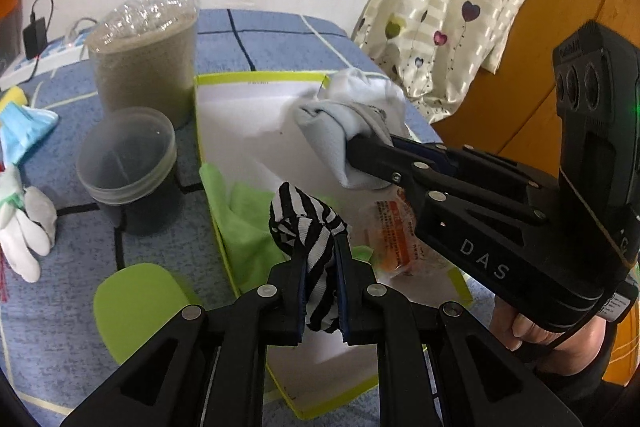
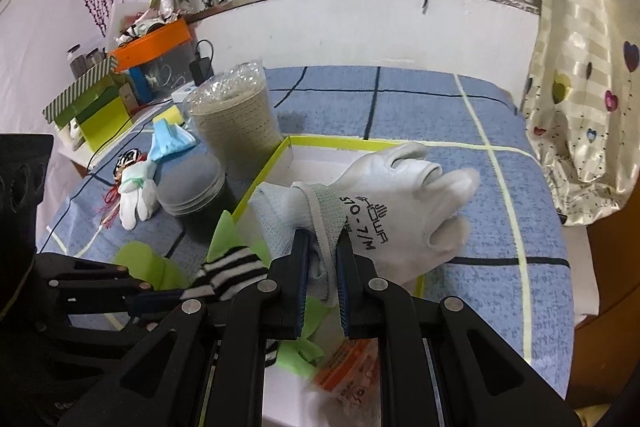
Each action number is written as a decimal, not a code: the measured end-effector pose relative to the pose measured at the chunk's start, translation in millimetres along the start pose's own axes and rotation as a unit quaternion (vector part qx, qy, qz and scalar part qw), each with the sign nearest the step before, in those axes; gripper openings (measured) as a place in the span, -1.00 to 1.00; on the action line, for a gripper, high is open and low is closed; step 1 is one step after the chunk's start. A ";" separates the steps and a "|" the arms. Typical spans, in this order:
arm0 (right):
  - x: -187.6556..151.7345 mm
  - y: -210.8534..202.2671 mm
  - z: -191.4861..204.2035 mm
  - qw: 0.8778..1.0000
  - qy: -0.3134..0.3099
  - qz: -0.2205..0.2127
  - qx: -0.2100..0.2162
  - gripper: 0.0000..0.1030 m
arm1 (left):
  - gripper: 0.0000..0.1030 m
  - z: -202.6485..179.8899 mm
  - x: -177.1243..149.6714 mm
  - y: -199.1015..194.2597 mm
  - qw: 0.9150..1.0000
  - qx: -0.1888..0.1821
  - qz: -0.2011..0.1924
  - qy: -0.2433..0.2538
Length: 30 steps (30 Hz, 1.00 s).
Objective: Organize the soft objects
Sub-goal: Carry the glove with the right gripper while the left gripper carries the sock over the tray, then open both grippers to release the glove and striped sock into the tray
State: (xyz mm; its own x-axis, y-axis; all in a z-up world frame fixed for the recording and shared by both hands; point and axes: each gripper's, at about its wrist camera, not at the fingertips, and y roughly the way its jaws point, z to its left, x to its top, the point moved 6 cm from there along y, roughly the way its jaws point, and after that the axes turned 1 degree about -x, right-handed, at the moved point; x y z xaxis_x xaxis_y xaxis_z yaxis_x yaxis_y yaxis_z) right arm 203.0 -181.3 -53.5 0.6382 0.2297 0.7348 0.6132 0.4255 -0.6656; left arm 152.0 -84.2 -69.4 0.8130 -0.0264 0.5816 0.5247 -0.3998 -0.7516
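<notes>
The left hand-held gripper is closed on a black-and-white striped sock, a soft knit bunched into a knot above its blue-padded fingers, held over the near part of a shallow white box with a yellow-green rim. The right hand-held gripper is clamped on the ribbed cuff of a white knit work glove bundled with a pale grey cloth; the glove hangs over the box's right side and its cuff reads "SHOWA 370 - 7/M". "DAS" is moulded on the right hand-held gripper's black body, seen in the left wrist view.

Inside the box lie a bright green cloth at the left and a crinkly clear packet with an orange label, its print too small to read. The box sits on a blue bed cover with a dark and pale grid. Left of the box stand a tall stack of clear plastic cups in a wrapper and a squat translucent lidded tub. Further left lie another white glove and a light blue face mask. A heart-patterned cream curtain hangs at the right.
</notes>
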 end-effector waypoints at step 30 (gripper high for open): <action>-6.5 -33.5 -15.2 1.000 0.017 -0.007 -0.002 -0.35 | -0.28 -15.4 6.3 -27.1 0.999 0.004 -0.031 0.011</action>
State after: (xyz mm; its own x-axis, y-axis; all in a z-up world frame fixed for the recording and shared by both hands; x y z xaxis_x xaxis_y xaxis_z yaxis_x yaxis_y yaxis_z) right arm 185.3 -210.3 -37.9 0.6451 0.1937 0.7392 0.6244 0.4241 -0.6560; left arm 139.0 -87.6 -40.5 0.7734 -0.0210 0.6336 0.5759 -0.3945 -0.7160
